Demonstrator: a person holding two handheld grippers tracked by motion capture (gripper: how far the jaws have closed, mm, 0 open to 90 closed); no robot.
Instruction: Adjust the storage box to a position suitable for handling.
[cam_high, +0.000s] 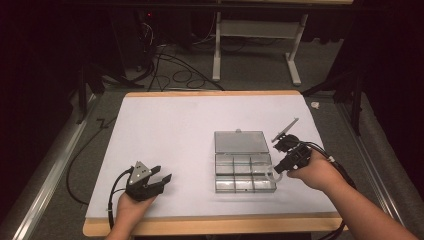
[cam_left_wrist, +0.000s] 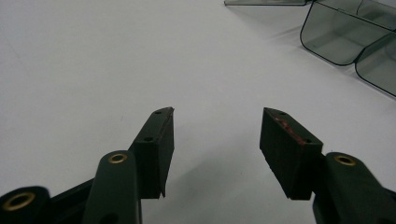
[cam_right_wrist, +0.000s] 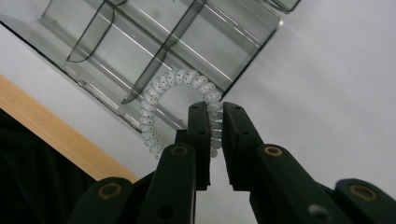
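— Starting from the high view, what is seen on the table (cam_high: 165, 120)?

— A pale, matte sheet is laid over a wooden top whose light edge is left showing along the front. A shallow box (cam_high: 245, 172) of smoky clear plastic is set right of the middle, divided into square compartments, with its flat lid (cam_high: 241, 142) folded back behind it. The left gripper (cam_high: 159, 178) is held low at the front left, well apart from the box, a grey three-cornered plate fixed on top. The right gripper (cam_high: 278, 169) is held at the box's right edge, and a pale curved piece, the coil (cam_high: 270, 174), is seen at its tip, just beside the box.

— And in the left gripper view?

— Two blocky black jaws with brass rivets are shown standing apart, nothing between them, bare white surface beneath. The rounded corners of the box (cam_left_wrist: 348, 39) are glimpsed at the upper right.

— The right gripper view?

— A white, ribbed plastic coil (cam_right_wrist: 180, 80), bent into an arch, is pinched at one end by the nearly closed jaws. Its curve is seen against the box's (cam_right_wrist: 154, 42) glossy wall; whether the two are touching cannot be told. The wooden edge (cam_right_wrist: 56, 128) is seen lower left.
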